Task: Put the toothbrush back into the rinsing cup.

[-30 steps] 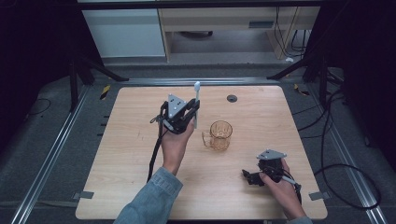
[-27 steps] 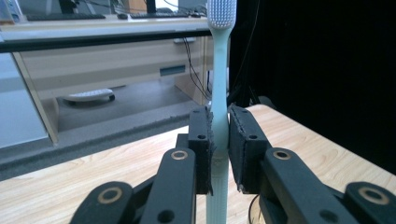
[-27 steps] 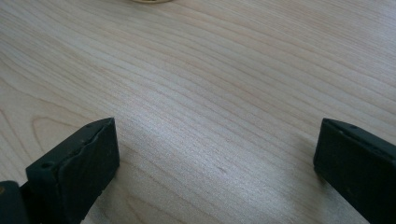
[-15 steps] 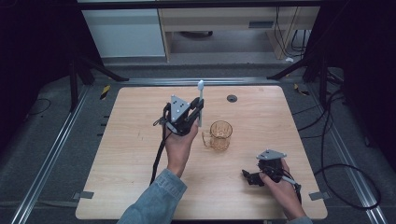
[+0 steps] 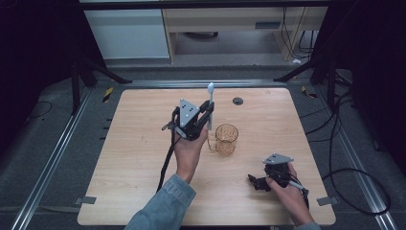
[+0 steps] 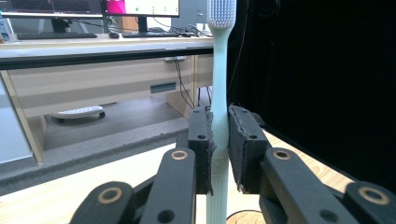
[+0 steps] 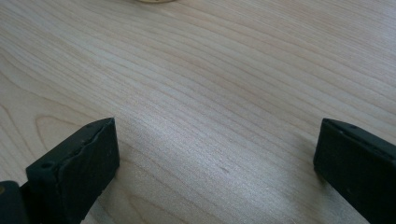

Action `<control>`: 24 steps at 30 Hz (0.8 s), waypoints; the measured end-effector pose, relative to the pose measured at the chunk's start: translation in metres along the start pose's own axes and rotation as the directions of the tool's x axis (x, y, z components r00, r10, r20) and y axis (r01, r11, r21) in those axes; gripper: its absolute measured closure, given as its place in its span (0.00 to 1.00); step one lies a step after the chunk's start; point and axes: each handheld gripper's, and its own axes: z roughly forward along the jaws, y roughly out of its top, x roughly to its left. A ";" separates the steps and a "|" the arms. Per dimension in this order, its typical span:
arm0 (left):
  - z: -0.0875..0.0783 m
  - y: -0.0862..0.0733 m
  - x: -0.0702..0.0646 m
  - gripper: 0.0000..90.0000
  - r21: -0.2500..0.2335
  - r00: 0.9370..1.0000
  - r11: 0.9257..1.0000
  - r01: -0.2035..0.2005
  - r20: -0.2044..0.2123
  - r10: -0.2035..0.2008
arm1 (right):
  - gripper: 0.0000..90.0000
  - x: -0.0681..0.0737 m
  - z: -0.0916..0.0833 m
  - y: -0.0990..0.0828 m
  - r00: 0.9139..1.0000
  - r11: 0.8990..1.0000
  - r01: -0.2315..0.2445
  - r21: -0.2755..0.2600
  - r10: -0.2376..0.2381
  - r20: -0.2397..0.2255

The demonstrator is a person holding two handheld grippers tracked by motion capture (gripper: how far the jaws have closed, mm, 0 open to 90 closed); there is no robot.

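A pale toothbrush (image 5: 210, 96) stands upright with its bristle head on top, and my left gripper (image 5: 207, 115) is shut on its handle, held in the air over the middle of the wooden table (image 5: 134, 158). In the left gripper view the pads (image 6: 201, 149) press the toothbrush (image 6: 219, 70) from both sides. An amber glass mug (image 5: 226, 138) stands just right of that hand. My right gripper (image 5: 256, 183) rests near the table's front right corner. Its jaws stand wide apart in the right gripper view, with my right gripper (image 7: 217, 154) over bare wood.
A small black round cap (image 5: 238, 100) sits in the tabletop at the back. The left gripper's cable (image 5: 166, 163) hangs down to the table. Metal rails (image 5: 52, 163) run along both sides, and a cabinet (image 5: 129, 33) stands beyond the far edge.
My left hand has drifted slightly to the right with the toothbrush, closer to the mug. The right hand has stayed put.
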 end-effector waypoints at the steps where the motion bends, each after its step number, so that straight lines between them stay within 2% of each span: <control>1: 0.000 -0.001 -0.001 0.88 -0.011 1.000 1.000 0.000 0.000 0.000 | 0.01 0.000 0.000 0.000 1.000 1.000 0.000 0.000 0.000 0.000; 8: -0.003 -0.006 -0.001 0.88 -0.047 1.000 0.999 0.020 0.001 -0.020 | 0.01 0.000 0.000 0.000 1.000 1.000 0.002 -0.001 -0.002 -0.003; 11: -0.004 -0.010 -0.003 0.88 -0.070 1.000 0.997 0.017 -0.004 -0.017 | 0.01 0.000 0.000 0.000 1.000 1.000 0.001 0.000 -0.001 -0.004; 18: -0.003 -0.018 -0.004 0.88 -0.080 1.000 0.997 0.016 -0.012 -0.017 | 0.01 0.001 0.000 0.000 1.000 1.000 0.004 0.001 -0.004 -0.008; 24: 0.001 -0.027 -0.006 0.88 -0.094 1.000 0.996 -0.001 -0.024 -0.001 | 0.01 0.001 0.000 0.000 1.000 1.000 0.008 0.000 -0.008 -0.010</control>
